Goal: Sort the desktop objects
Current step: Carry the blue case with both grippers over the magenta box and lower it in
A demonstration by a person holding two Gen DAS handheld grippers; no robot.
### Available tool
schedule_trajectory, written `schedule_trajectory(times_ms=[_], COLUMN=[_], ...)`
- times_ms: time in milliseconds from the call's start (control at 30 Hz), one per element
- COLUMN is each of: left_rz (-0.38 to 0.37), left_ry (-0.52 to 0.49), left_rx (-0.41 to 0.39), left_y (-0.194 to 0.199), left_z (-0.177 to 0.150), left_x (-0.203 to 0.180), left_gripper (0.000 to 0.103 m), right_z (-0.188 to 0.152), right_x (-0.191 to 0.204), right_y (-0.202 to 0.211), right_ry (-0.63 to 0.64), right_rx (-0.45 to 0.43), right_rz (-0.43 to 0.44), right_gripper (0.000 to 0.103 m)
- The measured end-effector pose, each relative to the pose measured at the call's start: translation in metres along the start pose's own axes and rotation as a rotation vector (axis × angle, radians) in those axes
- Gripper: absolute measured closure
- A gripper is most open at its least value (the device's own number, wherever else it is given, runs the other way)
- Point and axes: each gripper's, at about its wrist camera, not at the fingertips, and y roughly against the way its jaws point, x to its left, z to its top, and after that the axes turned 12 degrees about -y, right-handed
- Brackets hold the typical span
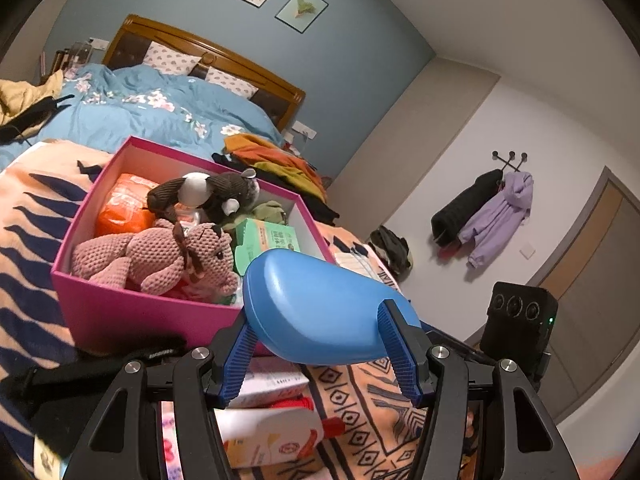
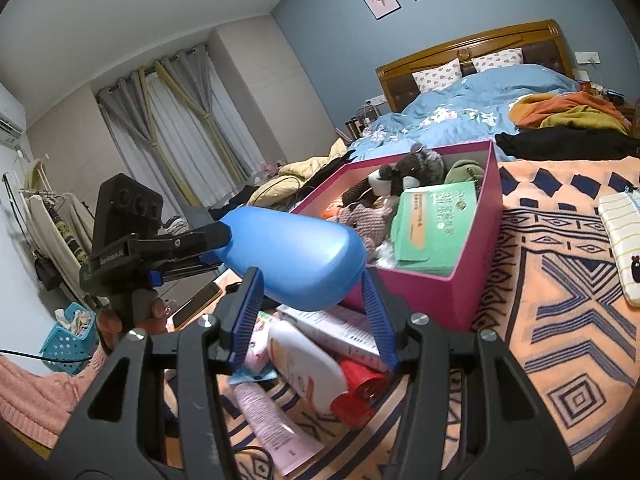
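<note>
I have both the left gripper [image 1: 326,354] and right gripper [image 2: 312,316] clamped on the blue case [image 2: 296,256], held beside the box [image 2: 436,300]; it looks light, rigid and slippery, so I'd grip its flatter middle.

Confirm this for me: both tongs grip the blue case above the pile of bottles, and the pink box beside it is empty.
Not empty. The left wrist view shows the pink box holding plush toys and a green packet. Both tongs do grip the blue case above the bottles.
</note>
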Motion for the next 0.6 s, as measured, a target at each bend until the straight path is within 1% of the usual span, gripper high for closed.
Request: schedule_trajectory(times_ms=[367, 600], left_rz=[0.007, 0.014], left_ry=[-0.009, -0.008], left_rx=[0.022, 0.045], left_y=[-0.028, -0.047], left_z=[0.018, 0.022], left_x=[0.007, 0.013], left_gripper=[0.042, 0.042], right_z=[0.022, 0.032], right_x=[-0.022, -0.036], right_y=[-0.007, -0.013], right_ry=[-0.02, -0.033], right_rx=[-0.017, -0.016], right_rz=[-0.026, -0.051], right_gripper=[0.049, 0.049])
